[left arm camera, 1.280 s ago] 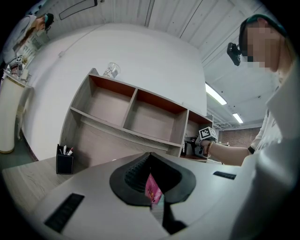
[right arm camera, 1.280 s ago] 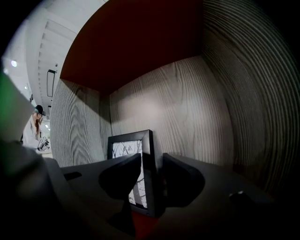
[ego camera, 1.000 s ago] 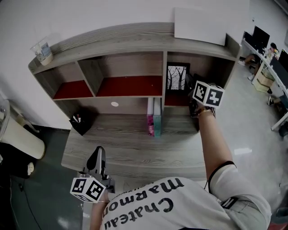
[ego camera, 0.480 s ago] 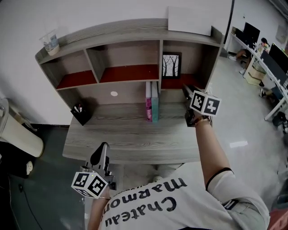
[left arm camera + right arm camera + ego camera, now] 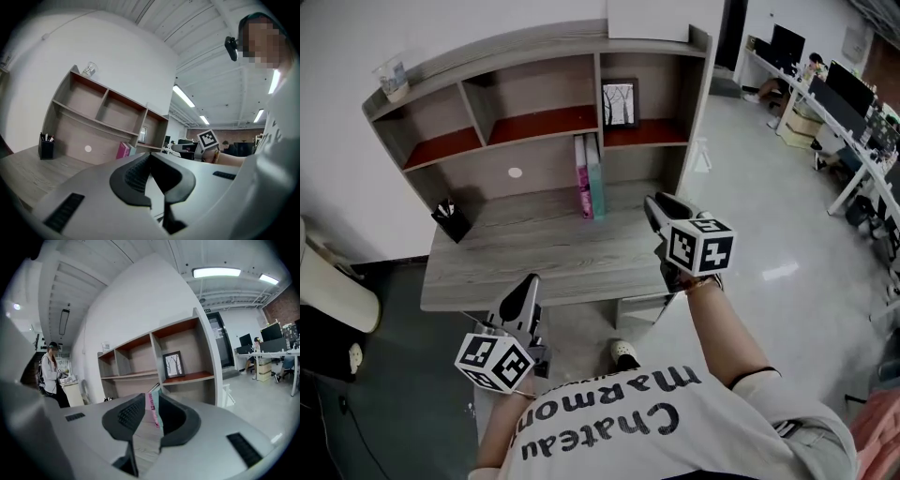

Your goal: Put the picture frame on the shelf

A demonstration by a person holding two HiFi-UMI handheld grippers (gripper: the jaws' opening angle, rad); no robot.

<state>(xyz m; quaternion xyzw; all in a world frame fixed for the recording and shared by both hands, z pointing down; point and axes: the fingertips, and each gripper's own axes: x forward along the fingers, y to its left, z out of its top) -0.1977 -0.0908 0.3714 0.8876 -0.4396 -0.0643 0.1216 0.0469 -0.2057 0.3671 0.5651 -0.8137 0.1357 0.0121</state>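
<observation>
We find the left claw (image 5: 528, 284) low, just off the front edge of the surface (image 5: 534, 258). It is pressed together on nothing. We judge it idle because this task needs one claw only.

The books (image 5: 589, 176) stand upright on the surface under the shelf (image 5: 534, 124). They are apart from the work and untouched.

The frame (image 5: 620, 103) stands upright in the shelf's right compartment, on the red board, with its back to the rear wall and its face outward. That lean is probably what keeps it from tipping forward. Nothing touches it, so we judge the placement done.

The right claw (image 5: 656, 202) hangs near the front right corner of the surface, well apart from the frame and pointing roughly towards the shelf. Its jaws have just been closing with nothing between them, and they now stand part spread. Only the distant books show through the gap. We read this as an emptied claw after release.
</observation>
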